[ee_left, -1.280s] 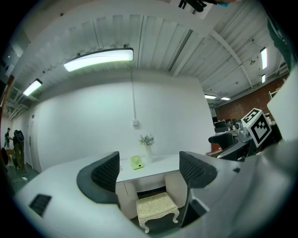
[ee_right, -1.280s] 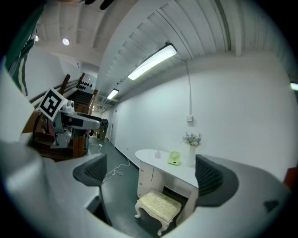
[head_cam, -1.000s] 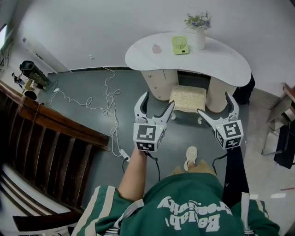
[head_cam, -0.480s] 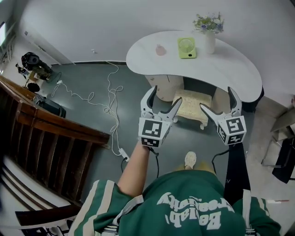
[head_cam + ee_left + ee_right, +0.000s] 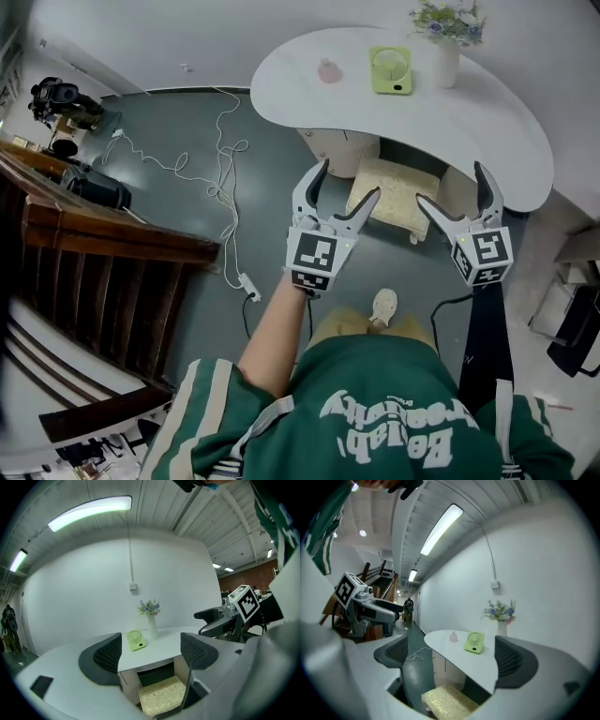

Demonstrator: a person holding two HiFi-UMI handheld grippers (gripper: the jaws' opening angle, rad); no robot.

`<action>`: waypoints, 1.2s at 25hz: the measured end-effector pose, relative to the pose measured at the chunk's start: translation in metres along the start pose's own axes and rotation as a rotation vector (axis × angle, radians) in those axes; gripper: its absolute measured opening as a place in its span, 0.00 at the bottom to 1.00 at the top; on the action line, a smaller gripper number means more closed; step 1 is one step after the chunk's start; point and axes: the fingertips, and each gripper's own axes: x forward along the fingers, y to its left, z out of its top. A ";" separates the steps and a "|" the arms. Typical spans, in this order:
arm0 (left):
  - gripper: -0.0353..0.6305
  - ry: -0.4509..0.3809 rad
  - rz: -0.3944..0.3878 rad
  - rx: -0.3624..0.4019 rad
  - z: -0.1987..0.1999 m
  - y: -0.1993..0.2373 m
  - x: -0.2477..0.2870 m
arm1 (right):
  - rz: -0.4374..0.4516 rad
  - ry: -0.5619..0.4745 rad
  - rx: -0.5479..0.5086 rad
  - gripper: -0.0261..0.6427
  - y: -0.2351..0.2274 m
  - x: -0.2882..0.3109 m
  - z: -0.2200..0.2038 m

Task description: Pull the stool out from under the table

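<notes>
Hanging over the grey floor (image 5: 272,150), the left gripper (image 5: 349,183) and the right gripper (image 5: 450,187) both point toward the stool (image 5: 394,192) — neither one touches it. Each gripper has its jaws spread wide apart and holds nothing. The stool has a pale yellow seat and sits tucked part way under the white table (image 5: 487,131). On the table top stand a green fan (image 5: 390,70), a small pink thing (image 5: 328,70) and a white vase (image 5: 448,66) of flowers. A white cable (image 5: 225,178) lies on the floor, off to the left.

Green shirt (image 5: 384,370), white lettering (image 5: 403,433), striped sleeves (image 5: 208,412)
</notes>
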 end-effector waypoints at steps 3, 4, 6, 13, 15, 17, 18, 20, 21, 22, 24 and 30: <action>0.65 0.032 -0.011 0.009 -0.012 0.003 0.010 | 0.011 0.034 -0.002 0.92 0.000 0.012 -0.016; 0.65 0.040 -0.016 0.004 -0.017 0.004 0.012 | 0.020 0.042 0.002 0.92 0.002 0.015 -0.022; 0.65 0.057 -0.024 -0.003 -0.026 0.006 0.017 | 0.039 0.059 0.016 0.92 0.006 0.020 -0.033; 0.65 0.126 -0.060 -0.011 -0.080 0.008 0.044 | 0.002 0.129 0.102 0.90 0.003 0.035 -0.093; 0.65 0.159 -0.080 -0.003 -0.103 0.013 0.054 | -0.017 0.160 0.123 0.90 0.002 0.043 -0.113; 0.65 0.183 -0.100 -0.002 -0.126 0.022 0.064 | -0.046 0.182 0.128 0.89 -0.001 0.053 -0.128; 0.65 0.192 -0.106 -0.006 -0.136 0.028 0.068 | -0.063 0.191 0.126 0.89 -0.002 0.058 -0.134; 0.65 0.204 -0.115 -0.012 -0.157 0.042 0.078 | -0.090 0.203 0.131 0.89 -0.004 0.071 -0.147; 0.65 0.209 -0.122 -0.010 -0.167 0.047 0.082 | -0.094 0.212 0.139 0.89 -0.004 0.077 -0.155; 0.65 0.214 -0.133 -0.004 -0.176 0.051 0.086 | -0.093 0.226 0.147 0.89 -0.002 0.083 -0.164; 0.65 0.219 -0.157 0.011 -0.195 0.057 0.096 | -0.082 0.262 0.158 0.89 0.003 0.094 -0.184; 0.65 0.220 -0.189 -0.008 -0.243 0.075 0.131 | -0.090 0.329 0.159 0.87 0.007 0.123 -0.229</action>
